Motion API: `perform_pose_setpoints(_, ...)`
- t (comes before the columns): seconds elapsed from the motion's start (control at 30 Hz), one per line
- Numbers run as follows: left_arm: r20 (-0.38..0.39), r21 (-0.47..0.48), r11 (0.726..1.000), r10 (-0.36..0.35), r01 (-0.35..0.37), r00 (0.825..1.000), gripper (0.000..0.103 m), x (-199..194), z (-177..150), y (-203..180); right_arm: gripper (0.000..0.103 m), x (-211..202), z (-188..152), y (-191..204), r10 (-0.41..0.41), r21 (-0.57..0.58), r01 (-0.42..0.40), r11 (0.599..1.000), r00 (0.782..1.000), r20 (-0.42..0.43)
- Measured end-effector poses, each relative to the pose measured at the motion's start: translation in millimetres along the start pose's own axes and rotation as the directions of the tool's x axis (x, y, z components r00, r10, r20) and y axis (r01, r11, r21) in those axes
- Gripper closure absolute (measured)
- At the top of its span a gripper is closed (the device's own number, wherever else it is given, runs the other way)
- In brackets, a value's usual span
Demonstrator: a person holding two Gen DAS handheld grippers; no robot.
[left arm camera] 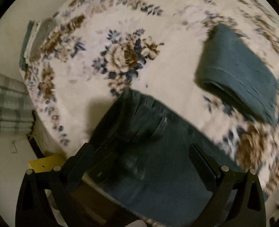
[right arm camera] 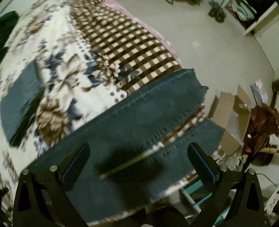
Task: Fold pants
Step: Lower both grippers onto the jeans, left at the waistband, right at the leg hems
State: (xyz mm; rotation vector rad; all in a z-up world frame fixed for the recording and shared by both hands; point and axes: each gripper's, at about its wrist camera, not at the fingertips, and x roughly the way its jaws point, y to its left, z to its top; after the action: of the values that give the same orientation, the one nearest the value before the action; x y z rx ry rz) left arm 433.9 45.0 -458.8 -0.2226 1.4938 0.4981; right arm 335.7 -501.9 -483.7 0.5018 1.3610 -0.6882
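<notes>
Dark blue jeans lie spread along the near edge of a bed with a floral blanket [left arm camera: 154,70]. The left wrist view shows their waist end [left arm camera: 148,132], with my left gripper [left arm camera: 141,157] open just above it, one finger on each side. The right wrist view shows the two leg ends [right arm camera: 148,113] with hems near the bed's edge. My right gripper [right arm camera: 139,160] is open above the legs and holds nothing. A second pair of blue pants, folded, lies farther in on the blanket [left arm camera: 239,71], also in the right wrist view [right arm camera: 20,100].
A brown checked band [right arm camera: 124,43] borders the blanket. Folded cloths [left arm camera: 35,39] lie at the far bed edge. A plaid fabric [left arm camera: 7,104] and a yellow box [left arm camera: 45,163] sit left of the bed. Cardboard boxes [right arm camera: 233,113] and a reddish bag [right arm camera: 262,124] stand on the floor.
</notes>
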Motion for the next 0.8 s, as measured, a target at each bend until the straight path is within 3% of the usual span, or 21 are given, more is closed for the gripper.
perform_pose_setpoints(0.17,-0.034,-0.046,0.999,0.008,-0.010,0.999,0.000,68.4,48.6,-28.8,0.000,68.7,34.0,14.9,-0.046,0.047,0.049,0.998,0.997,-0.058)
perform_pose_setpoints(0.3,-0.163,-0.076,0.997,-0.018,0.006,0.986,0.001,128.9,65.4,-40.1,0.000,114.7,58.6,13.2,-0.078,0.090,0.087,0.992,0.992,-0.100)
perform_pose_setpoints(0.37,-0.191,-0.065,0.998,-0.023,0.010,0.981,0.001,141.5,64.7,-44.3,0.000,136.5,68.7,7.9,-0.097,0.125,0.113,0.986,0.987,-0.130)
perform_pose_setpoints(0.47,-0.167,-0.052,0.998,-0.036,0.027,0.985,0.003,139.5,62.7,-44.7,0.000,162.1,79.2,-5.9,-0.088,0.202,0.125,0.971,0.979,-0.182)
perform_pose_setpoints(0.5,-0.154,-0.063,0.997,-0.054,0.045,0.987,0.007,137.2,61.4,-41.8,0.000,169.4,81.8,-9.5,-0.084,0.221,0.128,0.967,0.977,-0.197)
perform_pose_setpoints(0.57,-0.124,-0.106,0.990,-0.101,0.088,0.987,0.034,130.7,57.6,-31.4,0.000,178.4,84.5,-15.5,-0.077,0.248,0.131,0.960,0.973,-0.216)
perform_pose_setpoints(0.6,-0.100,-0.148,0.983,-0.125,0.109,0.987,0.042,124.3,55.2,-21.6,0.000,181.4,84.8,-18.6,-0.075,0.258,0.133,0.957,0.972,-0.224)
perform_pose_setpoints(0.67,-0.071,-0.234,0.959,-0.180,0.159,0.981,0.078,117.5,50.8,-1.5,0.000,185.5,84.8,-22.8,-0.072,0.270,0.138,0.953,0.968,-0.240)
perform_pose_setpoints(0.73,-0.047,-0.303,0.922,-0.266,0.240,0.963,0.081,112.6,45.9,17.8,0.010,189.2,83.0,-28.0,-0.049,0.284,0.124,0.951,0.966,-0.255)
perform_pose_setpoints(0.77,-0.036,-0.283,0.920,-0.292,0.270,0.956,0.081,108.2,45.3,21.4,0.015,190.1,83.7,-32.2,-0.037,0.285,0.112,0.952,0.966,-0.255)
perform_pose_setpoints(0.8,-0.022,-0.252,0.923,-0.305,0.290,0.952,0.081,103.2,44.7,23.0,0.027,190.7,82.8,-33.0,-0.024,0.283,0.097,0.954,0.967,-0.253)
